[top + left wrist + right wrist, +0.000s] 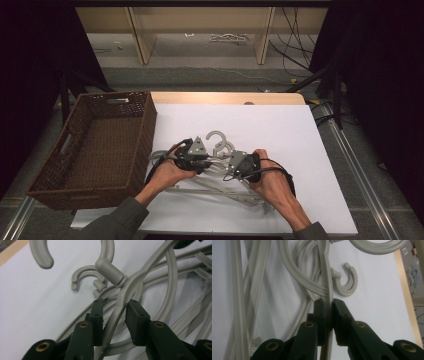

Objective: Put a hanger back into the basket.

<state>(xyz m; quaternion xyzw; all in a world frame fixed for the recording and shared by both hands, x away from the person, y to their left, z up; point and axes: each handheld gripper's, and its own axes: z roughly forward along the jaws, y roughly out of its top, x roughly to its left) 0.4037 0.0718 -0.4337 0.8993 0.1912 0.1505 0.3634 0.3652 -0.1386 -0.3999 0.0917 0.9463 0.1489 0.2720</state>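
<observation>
With one hanger (327, 272) pinched by the right hand-held gripper (329, 302) and loosely straddled by the left hand-held gripper (113, 307), tangled neighbours could be dragged along.

1. Brown wicker basket (100, 145), rectangular, with a cut-out handle in each short wall, standing at the left of the desk and overhanging its left edge.
2. Desk (280, 125), covered by a white sheet; a strip of bare wood shows along its far edge.
3. Pale wooden shelf unit (200, 30) beyond the desk.
4. Black cables (292, 42) trailing on the floor at far right.
</observation>
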